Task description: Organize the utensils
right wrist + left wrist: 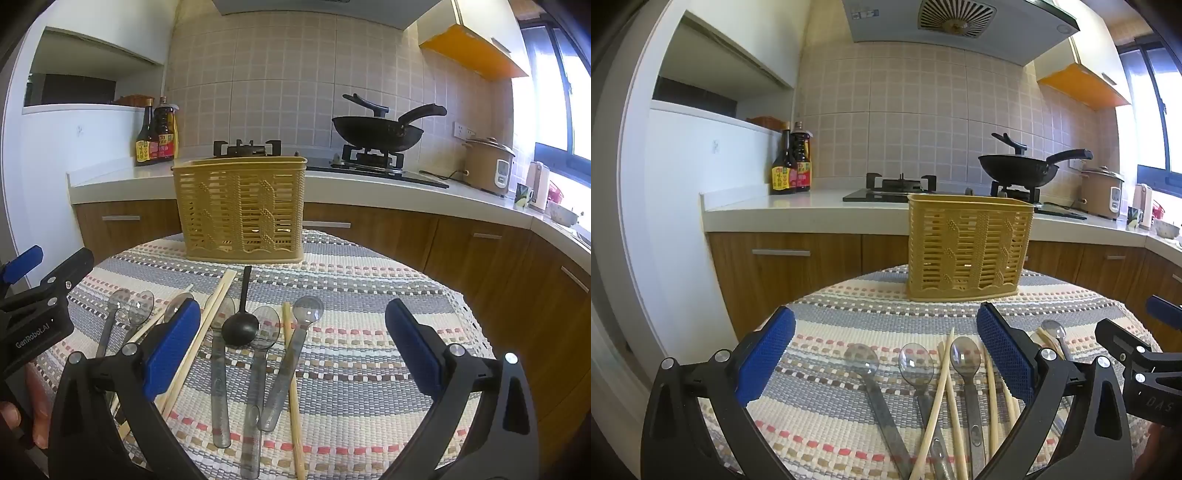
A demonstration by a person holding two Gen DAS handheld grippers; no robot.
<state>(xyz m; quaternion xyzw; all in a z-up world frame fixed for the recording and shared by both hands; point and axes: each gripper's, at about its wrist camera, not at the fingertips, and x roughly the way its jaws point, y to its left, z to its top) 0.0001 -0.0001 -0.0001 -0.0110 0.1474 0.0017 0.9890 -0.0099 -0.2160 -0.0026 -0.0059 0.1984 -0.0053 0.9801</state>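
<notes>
A yellow slotted utensil basket (969, 249) (242, 210) stands upright at the far side of a round table. Several clear plastic spoons (916, 363) (308, 312), wooden chopsticks (940, 391) (293, 387) and a small black spoon (240, 328) lie loose on the woven cloth in front of it. My left gripper (886, 354) hovers open over the left group of spoons and chopsticks, nothing between its blue pads. My right gripper (293, 347) is open above the right group. Each gripper shows at the edge of the other's view: the right gripper (1137, 354), the left gripper (40, 295).
The table is covered by a striped woven cloth (369, 280). Behind it runs a kitchen counter (775, 210) with sauce bottles (790, 166), a gas hob with a black wok (376, 131), a rice cooker (487, 166) and wooden cabinets below.
</notes>
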